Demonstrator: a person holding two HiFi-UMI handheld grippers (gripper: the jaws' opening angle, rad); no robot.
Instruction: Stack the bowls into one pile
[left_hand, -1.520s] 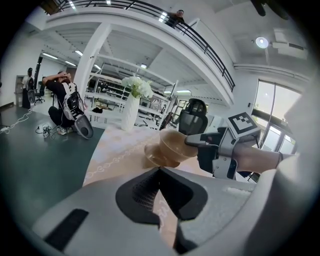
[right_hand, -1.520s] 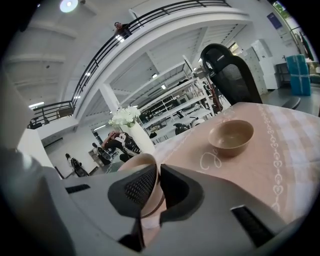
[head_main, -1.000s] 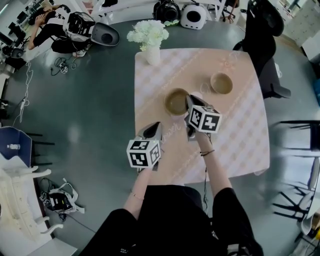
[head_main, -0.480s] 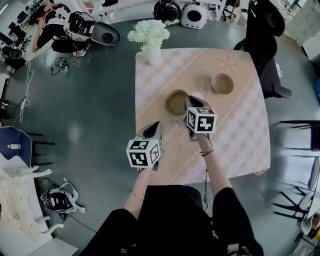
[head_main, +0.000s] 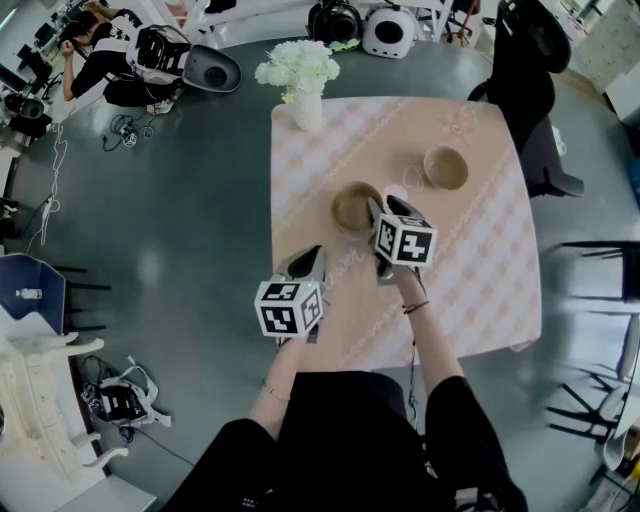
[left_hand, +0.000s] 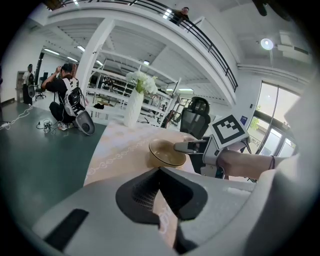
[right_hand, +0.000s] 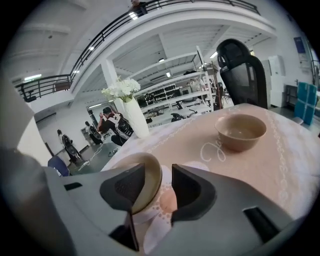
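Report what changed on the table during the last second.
Very little. The right tongs shifted slightly at the near bowl; their jaws straddle its rim with a gap, not clamped. The bowl has not visibly left the table. The left tongs, far bowl and vase stayed put.

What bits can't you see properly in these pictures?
- Head view: the right tool covers the right rim of the near bowl.
- Left gripper view: the far bowl does not show, likely behind the right tool.
- Right gripper view: the near bowl's inside sits mostly behind the tool's own jaw.
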